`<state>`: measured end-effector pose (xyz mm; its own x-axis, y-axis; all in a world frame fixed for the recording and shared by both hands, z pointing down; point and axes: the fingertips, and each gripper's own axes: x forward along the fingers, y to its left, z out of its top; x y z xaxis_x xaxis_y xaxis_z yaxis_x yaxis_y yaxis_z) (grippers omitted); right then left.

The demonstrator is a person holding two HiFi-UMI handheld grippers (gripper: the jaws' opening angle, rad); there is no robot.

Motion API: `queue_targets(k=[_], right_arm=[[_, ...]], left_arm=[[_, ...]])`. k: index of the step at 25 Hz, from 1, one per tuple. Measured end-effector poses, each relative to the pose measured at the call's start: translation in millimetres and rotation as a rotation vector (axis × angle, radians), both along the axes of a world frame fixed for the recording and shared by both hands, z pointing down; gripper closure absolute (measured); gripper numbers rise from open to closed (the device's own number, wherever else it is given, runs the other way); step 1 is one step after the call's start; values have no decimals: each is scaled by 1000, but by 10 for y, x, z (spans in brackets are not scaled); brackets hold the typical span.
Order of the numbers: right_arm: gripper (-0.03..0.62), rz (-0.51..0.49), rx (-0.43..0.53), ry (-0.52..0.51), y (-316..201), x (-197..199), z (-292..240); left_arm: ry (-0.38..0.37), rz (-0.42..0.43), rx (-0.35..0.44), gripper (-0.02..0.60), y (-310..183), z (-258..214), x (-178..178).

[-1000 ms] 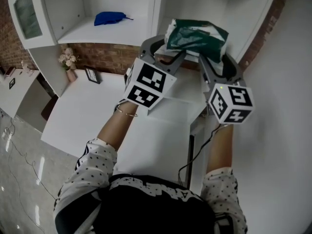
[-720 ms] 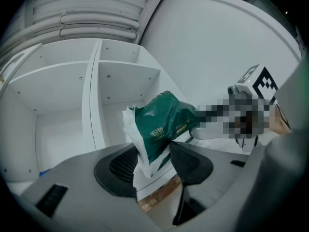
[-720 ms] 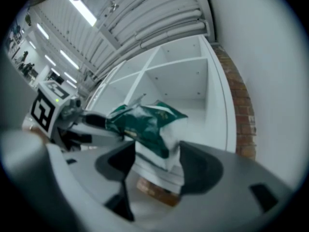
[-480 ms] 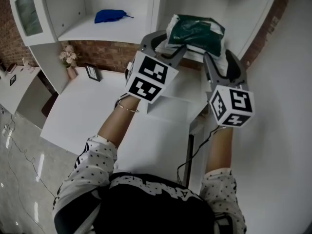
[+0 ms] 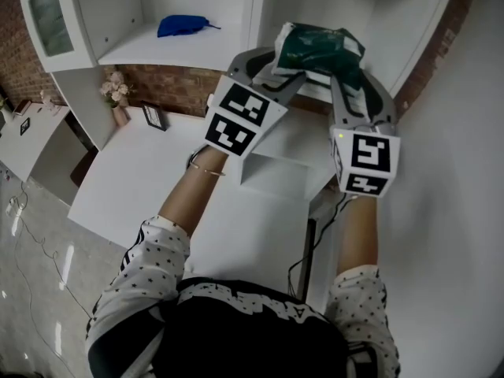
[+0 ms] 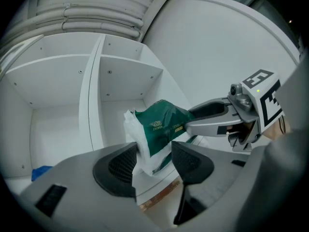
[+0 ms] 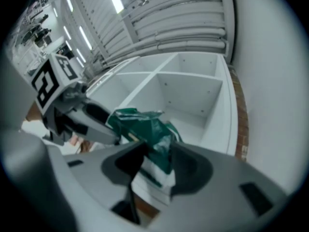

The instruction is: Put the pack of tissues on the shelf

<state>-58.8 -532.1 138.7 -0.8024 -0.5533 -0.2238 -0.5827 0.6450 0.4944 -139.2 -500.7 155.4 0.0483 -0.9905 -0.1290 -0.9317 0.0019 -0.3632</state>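
The white shelf [image 5: 253, 10] is split by an upright divider into compartments. The left one holds a blue bundle [image 5: 183, 27], lying toward the back edge of its board. The right one has the pack [image 5: 319, 47] at the front edge of its board, just right of the divider. The pack is tilted, and I cannot tell whether its underside rests on the board.

The pack is wrapped in crinkled plastic. Most of it is dark green, with a small pale logo and a line of print on one face, and it is white along its lower end. The wrap bulges and folds where it is gripped.

The left gripper [image 6: 153, 162] has the pack's white lower corner between its pads, which touch the wrap on both sides while the jaws are opening. The right gripper [image 7: 157, 166] takes the pack from the other side. Its jaws are closing, with the green end filling the gap between the pads and pressed by them. Seen from the head, both grippers reach up from below and meet at the pack.

Below the shelf is a white desk [image 5: 157, 187]. A vase [image 5: 116, 107] of pale flowers and a small frame [image 5: 153, 118] stand side by side at its back edge, toward the left corner.
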Motion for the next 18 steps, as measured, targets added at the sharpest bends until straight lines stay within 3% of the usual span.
queue_targets(k=[7,14,18], right_arm=[[411,25,7,57,-52,-136,-7],[418,52,13,78,-90,-228,-15],[419,67,11,90,-128,-282,-8]], left_arm=[[6,9,16,324,46,2,-70],[-46,-46,58,324,174,-54,-167],[-56,-60,62,376,225,-79,-219]])
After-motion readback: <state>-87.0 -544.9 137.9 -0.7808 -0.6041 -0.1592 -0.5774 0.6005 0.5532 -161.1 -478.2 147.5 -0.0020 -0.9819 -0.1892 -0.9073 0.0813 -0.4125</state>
